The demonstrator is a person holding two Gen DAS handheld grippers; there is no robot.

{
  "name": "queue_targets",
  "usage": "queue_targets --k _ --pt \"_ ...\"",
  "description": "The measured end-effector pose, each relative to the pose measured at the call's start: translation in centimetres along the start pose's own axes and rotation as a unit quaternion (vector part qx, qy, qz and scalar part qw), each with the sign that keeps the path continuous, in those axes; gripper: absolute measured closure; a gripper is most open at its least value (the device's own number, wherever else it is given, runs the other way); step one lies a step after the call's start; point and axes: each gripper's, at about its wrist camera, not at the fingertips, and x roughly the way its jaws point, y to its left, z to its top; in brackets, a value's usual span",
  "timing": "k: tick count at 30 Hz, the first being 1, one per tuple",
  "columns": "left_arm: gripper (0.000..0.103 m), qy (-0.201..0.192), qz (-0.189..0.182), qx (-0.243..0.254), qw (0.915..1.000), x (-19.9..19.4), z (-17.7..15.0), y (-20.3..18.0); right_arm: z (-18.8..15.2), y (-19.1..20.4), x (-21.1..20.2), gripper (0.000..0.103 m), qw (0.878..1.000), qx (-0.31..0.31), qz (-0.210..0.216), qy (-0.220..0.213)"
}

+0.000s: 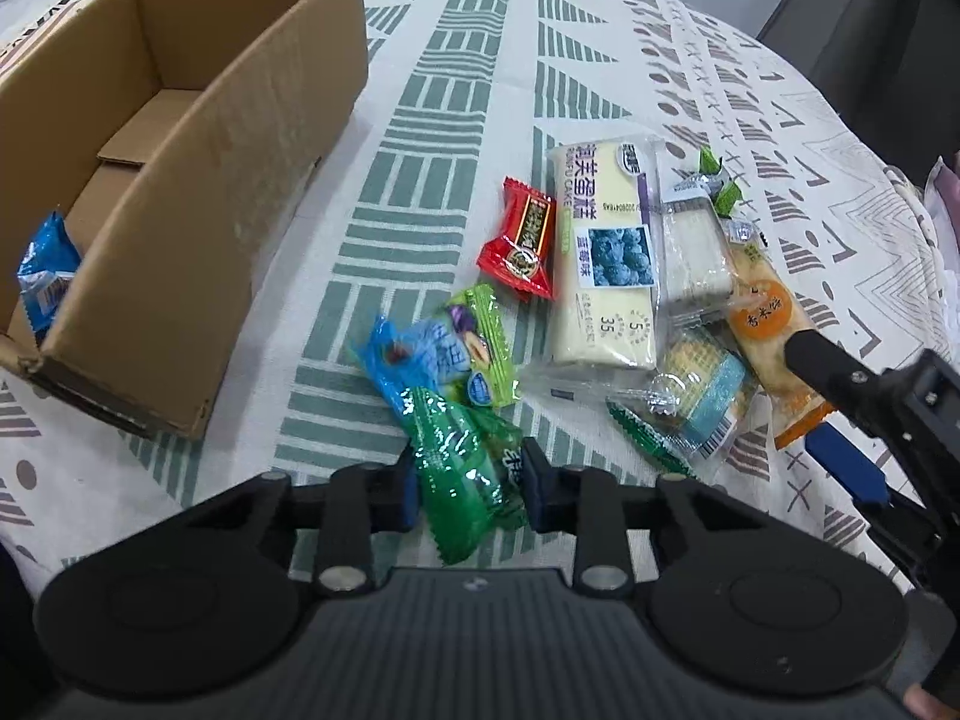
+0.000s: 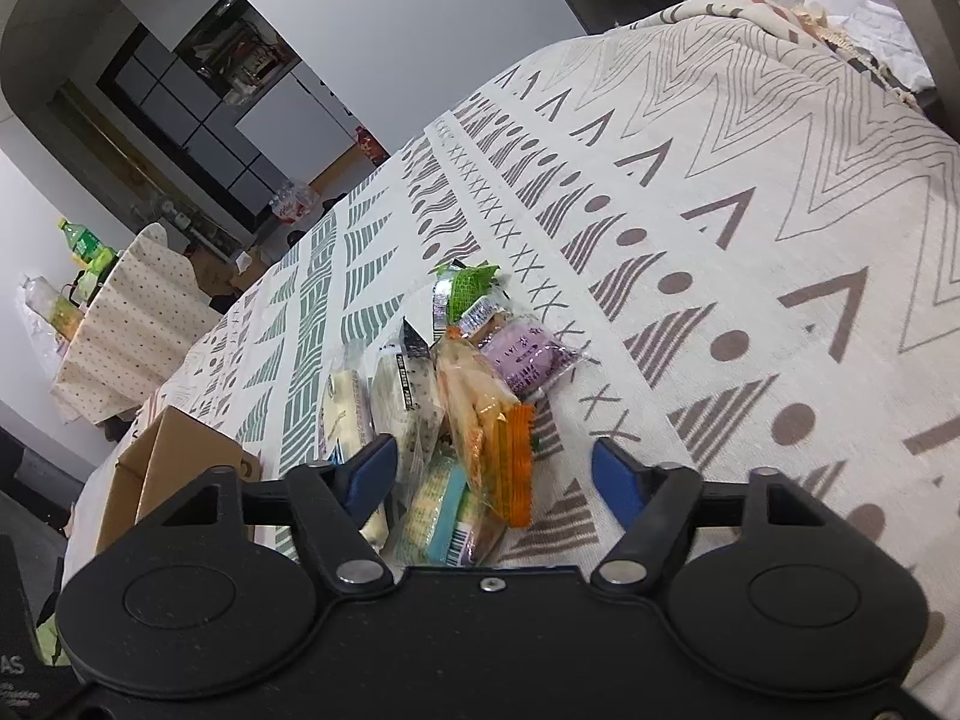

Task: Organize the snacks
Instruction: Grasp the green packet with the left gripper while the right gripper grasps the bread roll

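My left gripper [image 1: 471, 477] is shut on a green snack packet [image 1: 450, 444] at the near edge of the snack pile; its blue pads press both sides. Beyond it lie a blue packet [image 1: 408, 360], a light green packet [image 1: 489, 342], a red candy [image 1: 522, 240] and a long blueberry cake bar [image 1: 603, 264]. My right gripper [image 2: 495, 474] stands open low over the orange rice cracker packet [image 2: 510, 468], with the packet's end between its fingers but untouched. The cardboard box [image 1: 198, 180] sits to the left and holds a blue packet [image 1: 45, 276].
A white wafer packet [image 1: 696, 252], a blue-striped cracker packet [image 1: 705, 390] and a purple packet [image 2: 528, 360] crowd the right of the pile. The patterned tablecloth [image 2: 750, 240] covers the table. A dark chair [image 1: 870, 30] stands behind the far edge.
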Motion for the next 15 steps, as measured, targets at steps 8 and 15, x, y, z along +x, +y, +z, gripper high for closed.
queue_targets --k 8,15 --pt "0.075 -0.017 -0.005 0.001 0.9998 -1.9 -0.1 0.1 -0.4 0.1 -0.5 0.083 1.000 0.004 0.015 0.004" --pt "0.075 -0.040 -0.006 0.009 0.9991 -4.3 -0.6 -0.2 -1.4 0.4 -3.1 0.083 1.000 0.009 0.019 -0.004"
